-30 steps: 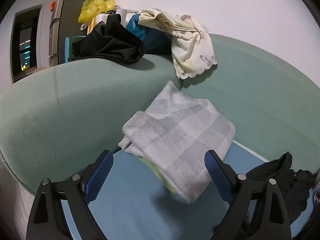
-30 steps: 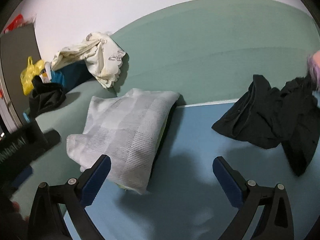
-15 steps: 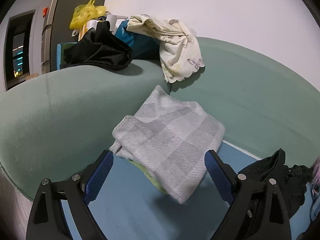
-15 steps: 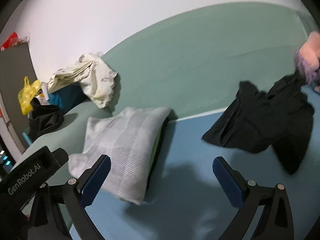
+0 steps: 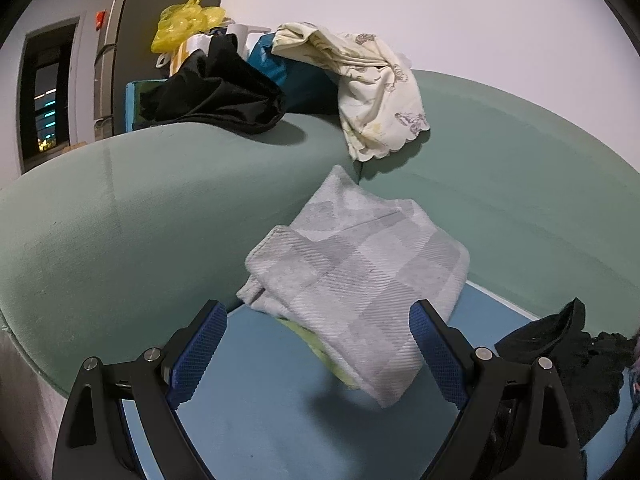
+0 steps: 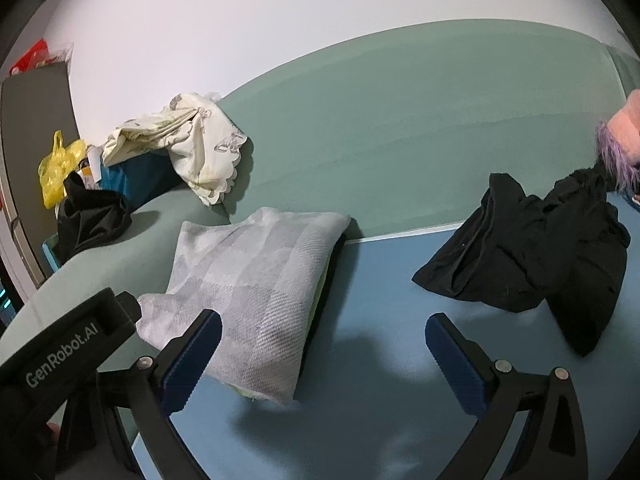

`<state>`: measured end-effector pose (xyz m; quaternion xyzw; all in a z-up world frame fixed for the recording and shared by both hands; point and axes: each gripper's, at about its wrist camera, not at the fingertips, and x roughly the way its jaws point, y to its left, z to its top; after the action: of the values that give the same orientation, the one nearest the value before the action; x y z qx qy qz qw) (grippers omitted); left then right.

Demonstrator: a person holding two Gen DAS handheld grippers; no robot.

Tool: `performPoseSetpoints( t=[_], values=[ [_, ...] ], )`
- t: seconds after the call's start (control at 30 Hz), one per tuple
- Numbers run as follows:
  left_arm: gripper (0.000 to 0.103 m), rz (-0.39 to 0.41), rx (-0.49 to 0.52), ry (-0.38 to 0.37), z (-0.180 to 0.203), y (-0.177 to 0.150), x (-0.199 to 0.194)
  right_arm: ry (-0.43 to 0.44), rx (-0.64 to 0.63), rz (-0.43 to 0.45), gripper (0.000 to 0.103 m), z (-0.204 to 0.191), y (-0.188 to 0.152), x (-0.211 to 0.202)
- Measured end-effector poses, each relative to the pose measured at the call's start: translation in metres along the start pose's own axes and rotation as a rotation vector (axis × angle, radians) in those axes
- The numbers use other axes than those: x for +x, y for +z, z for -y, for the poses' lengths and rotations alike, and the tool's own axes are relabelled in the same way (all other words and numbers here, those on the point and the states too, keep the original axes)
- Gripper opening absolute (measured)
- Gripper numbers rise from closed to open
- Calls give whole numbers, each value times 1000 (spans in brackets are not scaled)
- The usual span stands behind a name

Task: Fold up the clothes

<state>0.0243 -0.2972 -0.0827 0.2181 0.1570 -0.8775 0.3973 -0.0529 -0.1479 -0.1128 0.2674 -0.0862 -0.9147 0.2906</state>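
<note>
A folded grey checked garment (image 5: 352,280) (image 6: 256,284) lies in the corner of the blue seat, leaning on the green cushion, with a yellow-green piece under it. A crumpled black garment (image 6: 532,256) (image 5: 568,364) lies unfolded further right on the seat. My left gripper (image 5: 318,348) hovers open just in front of the grey stack, holding nothing. My right gripper (image 6: 322,356) is open and empty over bare blue seat, between the grey stack and the black garment. The left gripper's body (image 6: 60,344) shows at the lower left of the right wrist view.
On the green sofa arm (image 5: 120,208) sit a black cloth (image 5: 212,92), a cream patterned cloth (image 5: 372,92), a teal bag and a yellow plastic bag (image 5: 184,20). A pink and purple fuzzy thing (image 6: 620,148) is at the far right. Blue seat (image 6: 380,408) lies bare ahead.
Both grippers have drawn back from the grey stack, staying open. The right view has swung slightly, and the left gripper's body has come further into it.
</note>
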Motion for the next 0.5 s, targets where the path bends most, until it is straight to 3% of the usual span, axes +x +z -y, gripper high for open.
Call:
performPoseSetpoints(
  t=[0.2,0.33,0.5],
  values=[
    [93,-39,-26,19,-8,-2,3,-31,-51,6,103,-10,-2,-3],
    [93,-113,35,59,-12,0,3,-50,-154,-75,103,-24,0,-8],
    [93,-167,-34,11,-32,3,-6,-10,-207,-160,103,-40,-3,-15]
  ],
)
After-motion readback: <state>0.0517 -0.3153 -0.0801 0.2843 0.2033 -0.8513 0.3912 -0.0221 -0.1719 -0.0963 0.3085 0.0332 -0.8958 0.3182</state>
